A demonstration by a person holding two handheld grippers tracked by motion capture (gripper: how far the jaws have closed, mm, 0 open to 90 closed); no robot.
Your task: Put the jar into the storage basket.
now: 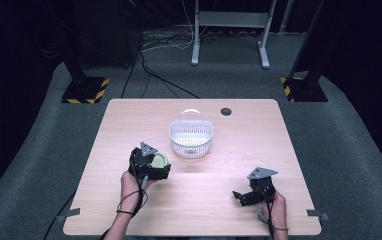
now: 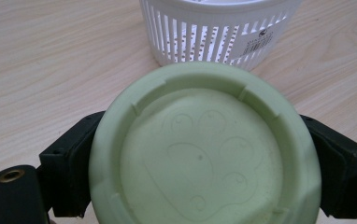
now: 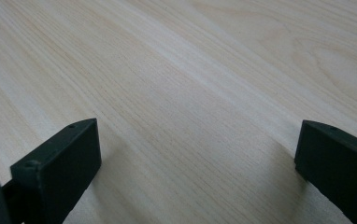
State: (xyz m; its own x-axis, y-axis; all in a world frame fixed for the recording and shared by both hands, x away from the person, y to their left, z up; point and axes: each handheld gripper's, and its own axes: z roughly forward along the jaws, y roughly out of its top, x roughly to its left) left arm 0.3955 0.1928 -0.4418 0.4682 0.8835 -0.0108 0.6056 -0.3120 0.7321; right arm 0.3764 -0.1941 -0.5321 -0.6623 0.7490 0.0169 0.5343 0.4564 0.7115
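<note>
— Over the counter (image 1: 129, 210), from the high view, what's what?
— Left tongs (image 1: 151, 165) grip a pale green round plastic lid (image 1: 159, 160), just beside a white slotted plastic basket (image 1: 191, 136). Right tongs (image 1: 244, 196) sit well apart.
— Left gripper view?
— Jaws clamp the lid (image 2: 204, 149) at both sides, basket (image 2: 218, 32) behind.
— Right gripper view?
— Jaws wide apart, holding nothing, over bare wood.

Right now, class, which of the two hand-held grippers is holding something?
The left hand-held gripper: its jaws clamp a pale green round lid near the white basket. The right hand-held gripper is open over bare table.
</note>
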